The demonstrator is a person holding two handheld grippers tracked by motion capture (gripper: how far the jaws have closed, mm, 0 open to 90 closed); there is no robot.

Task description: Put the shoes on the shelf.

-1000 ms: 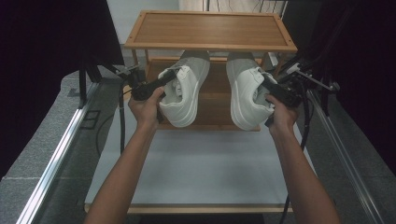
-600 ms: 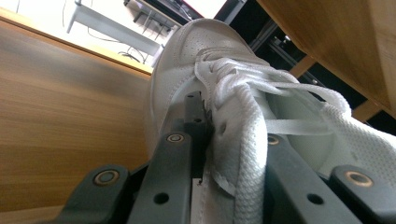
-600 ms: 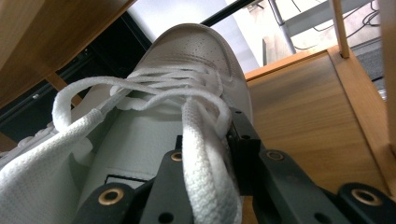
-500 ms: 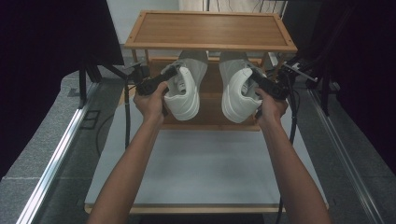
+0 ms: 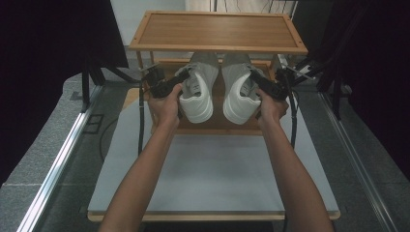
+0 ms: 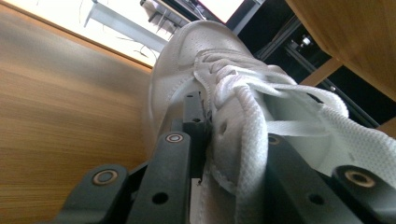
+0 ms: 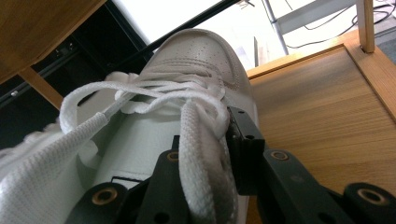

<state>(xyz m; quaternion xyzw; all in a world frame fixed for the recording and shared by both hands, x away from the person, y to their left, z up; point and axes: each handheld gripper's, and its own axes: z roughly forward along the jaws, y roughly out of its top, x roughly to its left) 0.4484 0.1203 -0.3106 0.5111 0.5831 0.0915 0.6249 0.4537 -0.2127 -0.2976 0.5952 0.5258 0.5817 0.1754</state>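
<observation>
Both white lace-up sneakers have shifted inward and deeper onto the lower wooden shelf point(image 5: 212, 129) of the two-tier rack. Left gripper point(image 5: 169, 87) clamps the left white sneaker point(image 5: 196, 94) by its collar; right gripper point(image 5: 268, 87) clamps the right white sneaker point(image 5: 239, 96) likewise, apparently to seat them as a pair.

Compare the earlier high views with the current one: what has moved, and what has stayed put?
Both white shoes, the left shoe and the right shoe, moved inward and deeper under the rack's top shelf, now nearly side by side. The left tool and right tool stay clamped on them. The rack and table stayed put.
</observation>
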